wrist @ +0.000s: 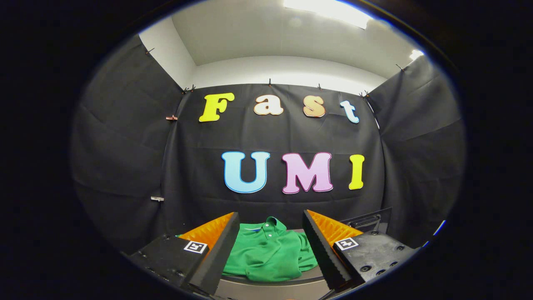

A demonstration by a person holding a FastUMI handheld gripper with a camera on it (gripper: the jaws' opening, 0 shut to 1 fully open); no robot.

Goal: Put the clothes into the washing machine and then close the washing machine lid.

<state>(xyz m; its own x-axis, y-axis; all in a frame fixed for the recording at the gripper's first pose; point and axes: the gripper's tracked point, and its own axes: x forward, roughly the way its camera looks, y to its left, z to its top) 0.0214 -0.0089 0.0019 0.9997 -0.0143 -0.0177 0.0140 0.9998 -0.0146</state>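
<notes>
Gripper (270,246) with fingers spread wide, holding nothing and clear of the cloth. Green polo shirt (268,254), soft knit with buttoned collar, lies crumpled between and just beyond the fingers on a smooth grey surface (270,287), near its front edge.

Gripper (270,233) fingers hide both sides of the green shirt (268,254)

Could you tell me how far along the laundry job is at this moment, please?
Nothing looks done yet. The green polo shirt lies folded on a grey surface, seen between the open gripper fingers, which are not touching it. Left: grasp the shirt, put it into the washing machine and close the lid.
</notes>
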